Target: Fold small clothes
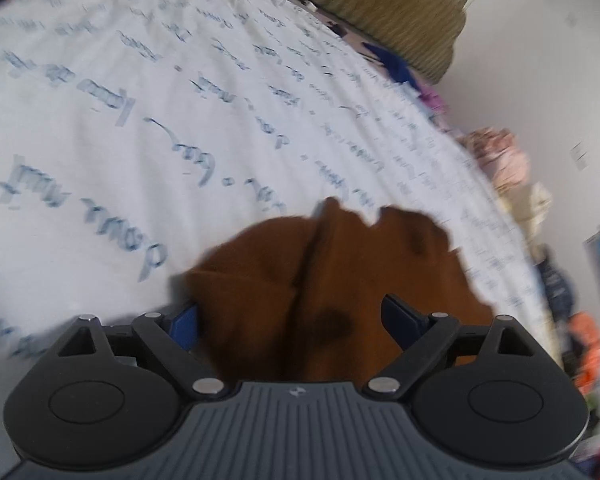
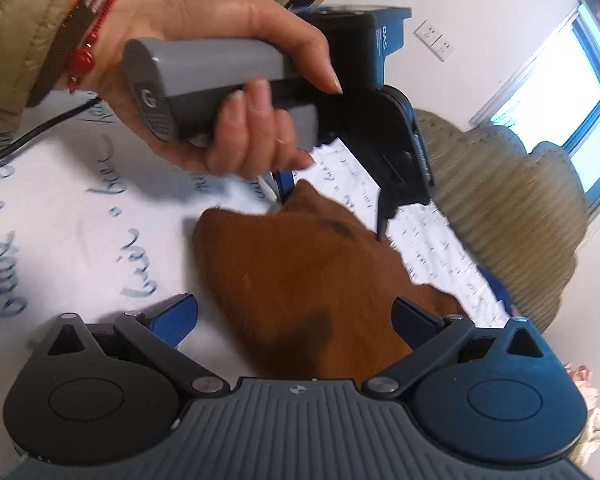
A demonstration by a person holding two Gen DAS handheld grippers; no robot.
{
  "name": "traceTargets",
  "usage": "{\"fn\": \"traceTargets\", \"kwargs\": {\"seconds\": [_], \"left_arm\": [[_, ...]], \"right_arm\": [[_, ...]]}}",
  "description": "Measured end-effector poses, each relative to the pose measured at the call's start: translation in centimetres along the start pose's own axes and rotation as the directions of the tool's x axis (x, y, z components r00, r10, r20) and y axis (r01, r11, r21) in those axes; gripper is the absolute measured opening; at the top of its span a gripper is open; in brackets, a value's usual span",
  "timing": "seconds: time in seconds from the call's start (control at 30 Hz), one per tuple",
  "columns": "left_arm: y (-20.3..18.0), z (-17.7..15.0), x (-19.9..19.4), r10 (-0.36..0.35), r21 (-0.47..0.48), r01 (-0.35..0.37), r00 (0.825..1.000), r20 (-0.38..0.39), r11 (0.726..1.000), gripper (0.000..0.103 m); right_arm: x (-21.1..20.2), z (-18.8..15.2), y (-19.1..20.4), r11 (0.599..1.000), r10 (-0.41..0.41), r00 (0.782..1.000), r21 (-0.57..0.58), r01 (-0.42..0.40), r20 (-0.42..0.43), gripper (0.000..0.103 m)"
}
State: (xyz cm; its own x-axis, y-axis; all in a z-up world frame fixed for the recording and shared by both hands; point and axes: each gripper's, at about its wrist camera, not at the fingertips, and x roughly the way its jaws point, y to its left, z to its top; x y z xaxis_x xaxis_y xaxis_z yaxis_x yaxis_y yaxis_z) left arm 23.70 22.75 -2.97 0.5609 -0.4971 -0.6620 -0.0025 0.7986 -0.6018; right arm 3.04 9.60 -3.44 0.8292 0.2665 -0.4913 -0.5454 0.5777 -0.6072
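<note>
A small brown garment point(image 1: 340, 280) with dark spots lies bunched on a white sheet with blue writing point(image 1: 140, 120). My left gripper point(image 1: 292, 320) has its blue fingers point(image 1: 188, 326) spread wide, and the brown cloth fills the gap between them. In the right wrist view the same garment point(image 2: 300, 280) runs from my right gripper point(image 2: 296, 320), whose blue fingers point(image 2: 176, 318) are also spread wide around it, up to the left gripper point(image 2: 332, 200), held by a hand point(image 2: 220, 80). Whether either gripper pinches the cloth is hidden.
An olive ribbed cushion point(image 1: 380, 12) lies at the far edge of the sheet. Several other clothes point(image 1: 500, 160) are piled along the right edge. A window point(image 2: 560, 92) and a wall socket point(image 2: 436, 40) are behind. A black cable point(image 2: 40, 128) trails from the left hand.
</note>
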Motion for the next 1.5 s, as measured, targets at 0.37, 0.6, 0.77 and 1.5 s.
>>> {"fn": "traceTargets", "kwargs": {"seconds": [0.37,0.6,0.77,1.5], "left_arm": [[-0.7,3.5,5.1,-0.048,-0.042,0.045,0.997,-0.062,0.998,0.038],[-2.4,3.1,5.6,0.063,0.02,-0.063,0.997,-0.034,0.998,0.013],[-7.0,1.6,4.4,0.223,0.193,-0.229,0.973,0.054,0.954,0.012],[-20.5,-2.4,1.8,0.363,0.442,-0.475,0.876,0.317,0.761,0.012]], "right_arm": [[3.0,1.0,-0.4,1.0,0.005,1.0,0.003,-0.005,-0.013,0.041],[2.7,0.5,-0.9,0.999,0.035,0.999,-0.01,-0.035,0.001,0.015],[1.2,-0.1,-1.8,0.999,0.053,0.998,0.004,-0.053,0.025,0.009],[-8.0,-6.4,-6.3,0.99,-0.1,0.986,0.11,0.085,0.132,0.007]]}}
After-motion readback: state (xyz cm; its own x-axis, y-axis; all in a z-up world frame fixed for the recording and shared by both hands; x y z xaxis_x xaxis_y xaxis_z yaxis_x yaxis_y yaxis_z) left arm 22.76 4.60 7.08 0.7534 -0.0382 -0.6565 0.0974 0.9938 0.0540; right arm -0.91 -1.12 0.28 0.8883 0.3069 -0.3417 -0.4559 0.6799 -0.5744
